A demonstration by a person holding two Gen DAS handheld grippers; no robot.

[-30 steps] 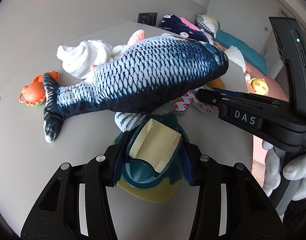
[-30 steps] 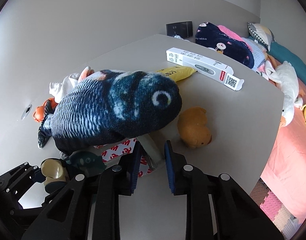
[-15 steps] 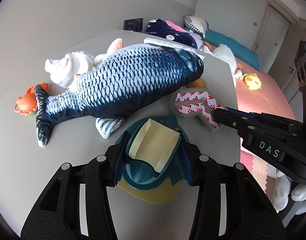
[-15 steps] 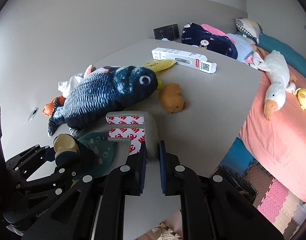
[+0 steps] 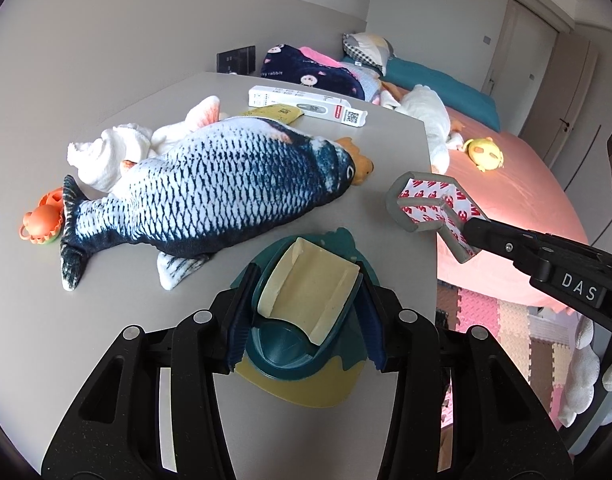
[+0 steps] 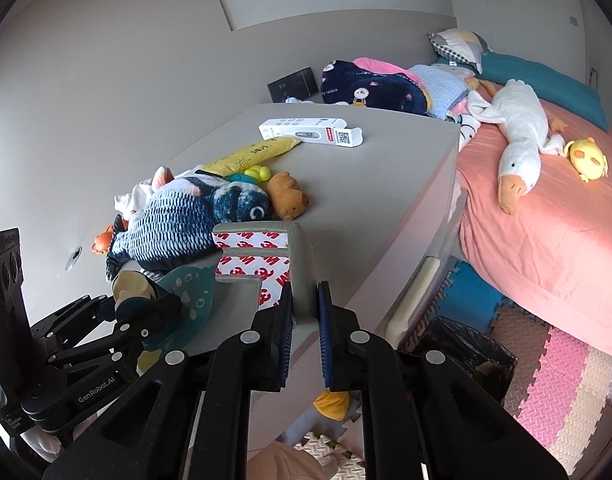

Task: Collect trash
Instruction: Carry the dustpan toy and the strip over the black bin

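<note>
Both hand-held grippers clamped: right (image 6: 306, 308) grips foam corner guard (image 6: 302, 256).

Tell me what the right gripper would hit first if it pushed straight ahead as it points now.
Probably the table top: the right gripper, clamped on the grey corner guard, aims down over it, just clear of the fish plush. Depth is uncertain.

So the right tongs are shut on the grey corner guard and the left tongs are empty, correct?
Not quite. The left tongs are shut on a teal and cream toy, as the left wrist view shows. The right tongs do grip the grey corner guard.
</note>
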